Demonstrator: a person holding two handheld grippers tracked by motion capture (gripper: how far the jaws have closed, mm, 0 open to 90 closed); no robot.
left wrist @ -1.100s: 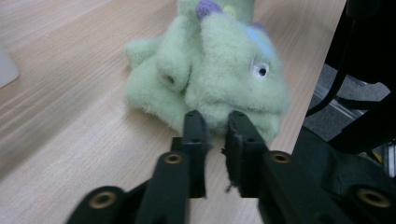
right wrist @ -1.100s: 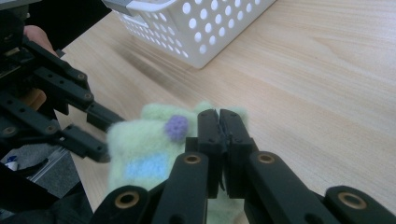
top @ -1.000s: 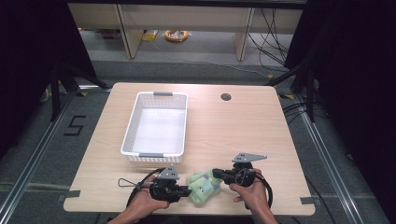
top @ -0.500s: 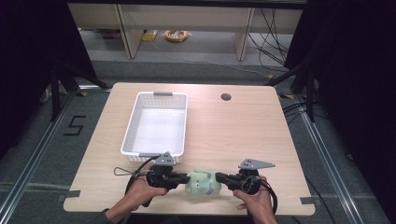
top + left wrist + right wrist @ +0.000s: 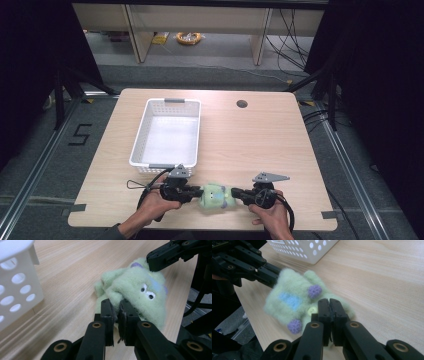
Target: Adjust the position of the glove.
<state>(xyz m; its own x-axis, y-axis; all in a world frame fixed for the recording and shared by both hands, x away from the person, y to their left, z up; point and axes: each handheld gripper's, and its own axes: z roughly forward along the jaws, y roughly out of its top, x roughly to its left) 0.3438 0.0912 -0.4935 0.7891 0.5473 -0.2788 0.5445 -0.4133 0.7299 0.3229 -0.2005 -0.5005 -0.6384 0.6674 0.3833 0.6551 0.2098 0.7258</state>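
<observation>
Toy [image 5: 215, 196] is clamped at both ends by left gripper [image 5: 196, 192] and right gripper [image 5: 238, 193], stretched crosswise just before the basket [image 5: 141, 140], near the table [image 5: 280, 150] edge.

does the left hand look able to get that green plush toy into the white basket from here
Probably yes. The left tongs are shut on the green plush toy, the white basket sits just ahead with bare table between. But the right tongs grip the toy too and would need to let go or follow.

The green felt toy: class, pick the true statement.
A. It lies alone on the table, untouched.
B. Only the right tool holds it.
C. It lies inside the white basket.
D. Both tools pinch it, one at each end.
D: the left tool and the right tool each pinch an end of the green felt toy, outside the white basket.
</observation>
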